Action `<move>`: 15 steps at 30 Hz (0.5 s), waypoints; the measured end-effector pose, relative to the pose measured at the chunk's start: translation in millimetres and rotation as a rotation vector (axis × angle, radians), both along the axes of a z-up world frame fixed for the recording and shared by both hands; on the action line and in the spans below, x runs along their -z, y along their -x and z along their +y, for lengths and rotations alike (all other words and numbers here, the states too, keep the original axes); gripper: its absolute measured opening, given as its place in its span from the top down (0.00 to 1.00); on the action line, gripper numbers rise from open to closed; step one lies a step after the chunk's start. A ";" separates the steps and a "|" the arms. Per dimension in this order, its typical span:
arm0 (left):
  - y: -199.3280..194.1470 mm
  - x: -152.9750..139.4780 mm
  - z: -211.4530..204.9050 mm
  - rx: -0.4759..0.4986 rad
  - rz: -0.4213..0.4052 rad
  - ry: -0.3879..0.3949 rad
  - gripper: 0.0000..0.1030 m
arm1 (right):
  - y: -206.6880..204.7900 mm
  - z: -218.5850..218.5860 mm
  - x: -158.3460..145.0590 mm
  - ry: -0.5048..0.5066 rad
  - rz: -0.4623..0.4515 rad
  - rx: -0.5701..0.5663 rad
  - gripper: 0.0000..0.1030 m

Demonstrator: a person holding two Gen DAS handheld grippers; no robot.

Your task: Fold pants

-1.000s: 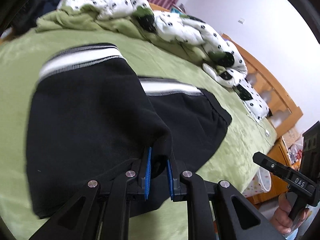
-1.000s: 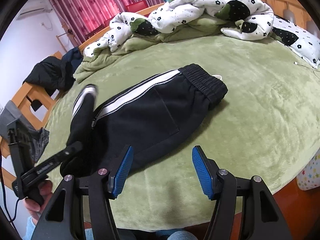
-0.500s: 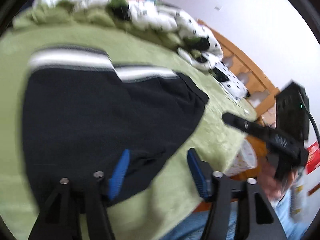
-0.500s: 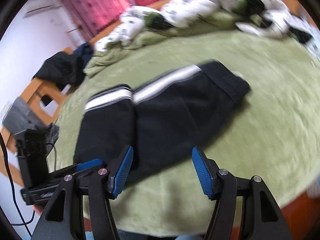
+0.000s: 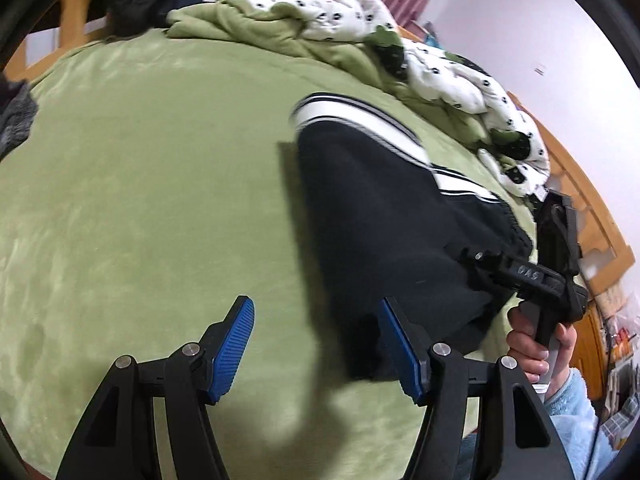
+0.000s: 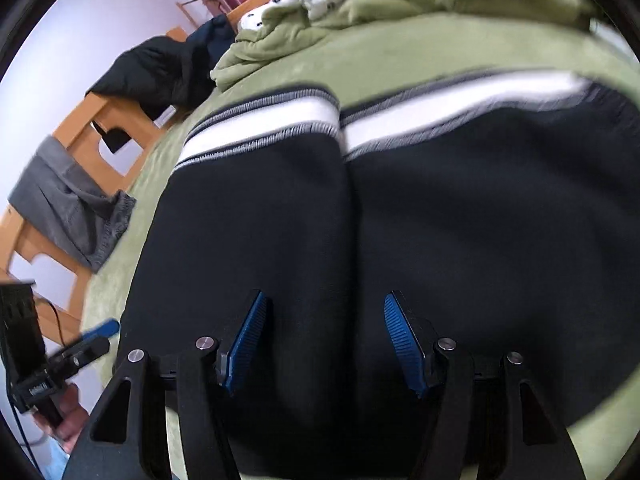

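Observation:
The black pants (image 5: 380,216) with a white side stripe lie folded on the green bed cover (image 5: 140,200). In the right wrist view the pants (image 6: 400,208) fill most of the frame, the folded-over leg on the left and the waist part on the right. My left gripper (image 5: 316,348) is open and empty, over the cover at the pants' left near edge. My right gripper (image 6: 324,344) is open and empty, close above the black cloth; it also shows in the left wrist view (image 5: 520,272), over the pants' right end.
A crumpled green and white spotted quilt (image 5: 360,36) lies along the far side of the bed. Dark clothes (image 6: 160,72) and a grey garment (image 6: 68,200) hang on the wooden bed frame (image 6: 100,128) at the left. The wooden frame (image 5: 592,208) also runs along the right.
My left gripper has let go of the pant leg, opened and swung left over the cover. My right gripper has moved in close over the folded pants.

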State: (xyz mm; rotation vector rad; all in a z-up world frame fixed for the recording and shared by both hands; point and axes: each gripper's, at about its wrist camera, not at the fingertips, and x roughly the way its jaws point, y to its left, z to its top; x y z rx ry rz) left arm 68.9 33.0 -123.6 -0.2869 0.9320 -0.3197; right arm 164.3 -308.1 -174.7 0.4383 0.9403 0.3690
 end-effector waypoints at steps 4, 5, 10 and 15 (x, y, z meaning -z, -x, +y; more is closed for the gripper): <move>-5.0 6.6 6.1 -0.008 0.016 -0.003 0.40 | -0.7 13.2 -7.0 -0.022 -0.046 -0.028 0.83; -6.5 7.1 6.6 -0.008 0.019 -0.001 0.40 | 2.5 11.6 -15.0 -0.015 -0.085 -0.025 0.85; -7.7 1.9 -1.4 0.011 -0.009 0.004 0.40 | 13.6 -16.3 -64.9 0.045 -0.212 0.034 0.86; -13.7 1.8 -20.8 0.041 -0.008 0.012 0.40 | 18.4 -66.3 -104.5 0.213 -0.281 0.103 0.86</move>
